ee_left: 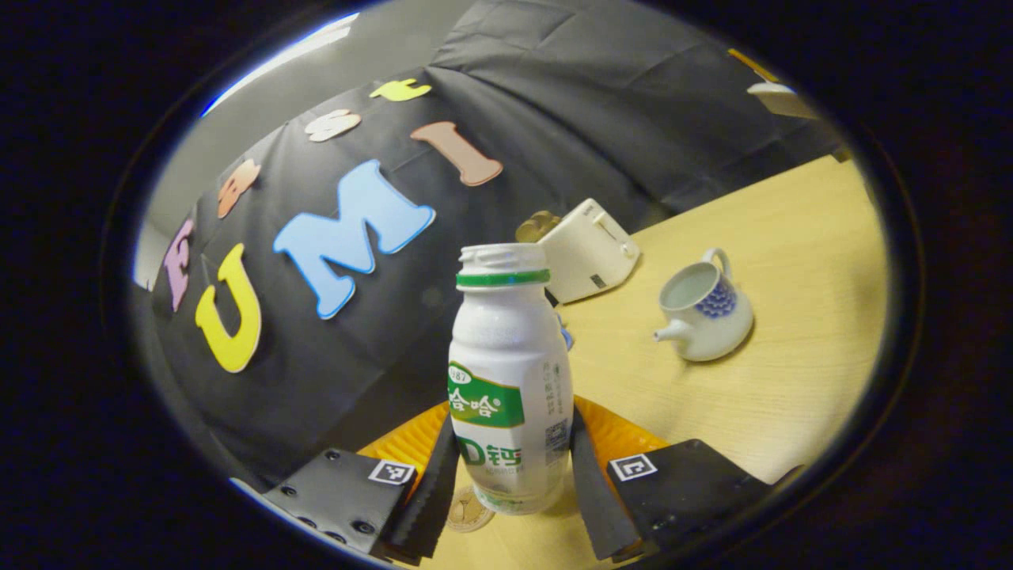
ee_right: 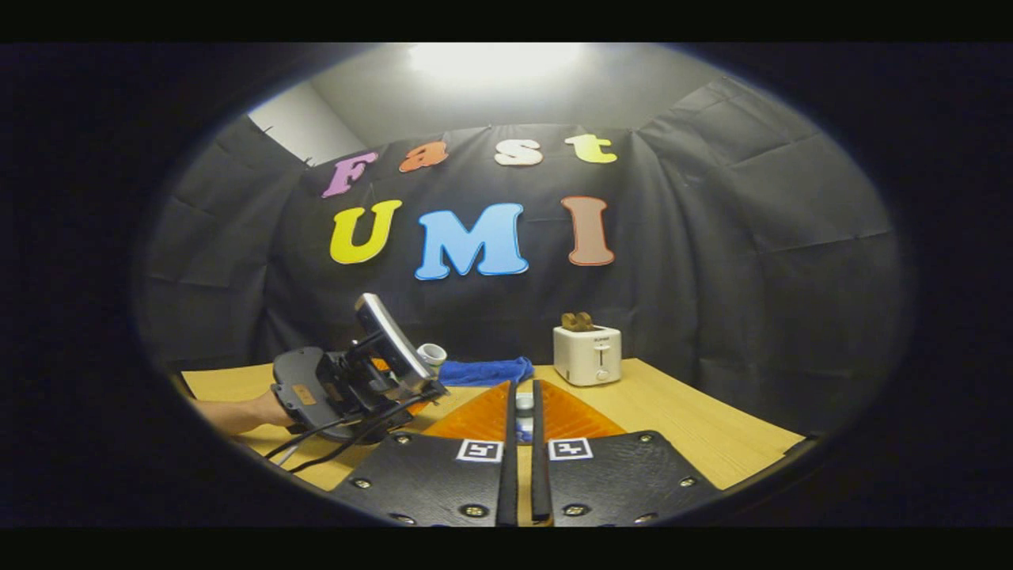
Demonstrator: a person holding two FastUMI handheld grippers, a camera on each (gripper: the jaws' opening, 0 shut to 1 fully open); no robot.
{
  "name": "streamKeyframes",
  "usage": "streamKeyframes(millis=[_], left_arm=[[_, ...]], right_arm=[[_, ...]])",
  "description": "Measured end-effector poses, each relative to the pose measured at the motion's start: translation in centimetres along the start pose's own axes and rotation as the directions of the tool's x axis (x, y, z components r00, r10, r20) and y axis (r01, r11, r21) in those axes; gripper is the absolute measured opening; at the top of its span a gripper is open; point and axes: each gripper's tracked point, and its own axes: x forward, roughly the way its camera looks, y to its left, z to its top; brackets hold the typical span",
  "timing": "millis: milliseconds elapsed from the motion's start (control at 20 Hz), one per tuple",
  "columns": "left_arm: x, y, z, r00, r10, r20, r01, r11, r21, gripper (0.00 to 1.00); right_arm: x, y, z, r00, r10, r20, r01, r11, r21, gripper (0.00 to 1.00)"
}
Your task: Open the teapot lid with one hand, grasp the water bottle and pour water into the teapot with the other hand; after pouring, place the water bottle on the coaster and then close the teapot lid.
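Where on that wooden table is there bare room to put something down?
Bare wood lies in front of the teapot toward the table edge, and beyond it on its far side. In the right gripper view, the stretch right of the toaster is bare too. It is crowded near the bottle, between the left gripper fingers beside a coaster.

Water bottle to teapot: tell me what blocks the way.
Nothing visible. The water bottle sits between the left gripper fingers; bare table lies between it and the open teapot. The toaster stands behind.
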Motion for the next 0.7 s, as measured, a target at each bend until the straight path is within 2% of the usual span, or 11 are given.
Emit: streamKeyframes(millis=[50,100,150,200,250,300,350,400,600,650,700], left_arm=[[0.7,1.0,-0.5,1.0,0.025,-0.008,-0.025,0.998,-0.053,0.8],[1.5,1.8,-1.2,0.999,0.049,-0.017,-0.05,0.992,-0.113,0.75],[2.3,2.2,-1.8,0.998,0.053,-0.027,-0.057,0.982,-0.182,0.8],[2.7,2.9,-2.7,0.998,0.048,-0.03,-0.054,0.966,-0.253,0.8],[3.1,3.4,-3.0,0.999,0.049,-0.021,-0.053,0.948,-0.313,0.75],[2.9,4.0,-3.4,0.998,0.057,-0.016,-0.059,0.934,-0.352,0.8],[2.4,4.4,-3.6,0.997,0.072,-0.017,-0.074,0.924,-0.375,0.8],[1.8,4.6,-3.3,0.996,0.082,-0.019,-0.083,0.916,-0.394,0.75],[1.4,5.8,-3.4,0.997,0.077,0.016,-0.057,0.854,-0.517,0.8],[1.0,6.4,-3.1,0.995,0.09,0.032,-0.057,0.833,-0.551,0.8],[0.7,6.9,-2.8,0.994,0.093,0.048,-0.047,0.809,-0.585,0.8]], right_arm=[[0.5,0.7,0.6,1.0,0.018,0.004,-0.018,1.0,0.011,0.07],[1.1,1.2,0.8,1.0,0.025,0.005,-0.025,1.0,0.01,0.07],[1.7,1.2,0.9,1.0,0.022,0.003,-0.022,1.0,-0.005,0.07],[2.3,1.3,0.8,1.0,0.022,0.0,-0.022,1.0,-0.011,0.07],[3.0,1.4,0.6,1.0,0.027,-0.009,-0.027,1.0,-0.004,0.07],[3.8,1.6,0.2,0.999,0.031,-0.02,-0.031,1.0,0.006,0.07],[4.6,1.7,-0.2,0.999,0.03,-0.031,-0.03,1.0,0.01,0.07],[5.4,1.7,-0.8,0.999,0.029,-0.043,-0.029,1.0,0.012,0.07],[9.1,1.5,-2.9,0.996,0.025,-0.09,-0.027,0.999,-0.02,0.07],[10.1,1.3,-3.7,0.994,0.03,-0.106,-0.032,0.999,-0.016,0.15],[11.0,1.1,-4.4,0.993,0.03,-0.118,-0.032,0.999,-0.01,0.07]])
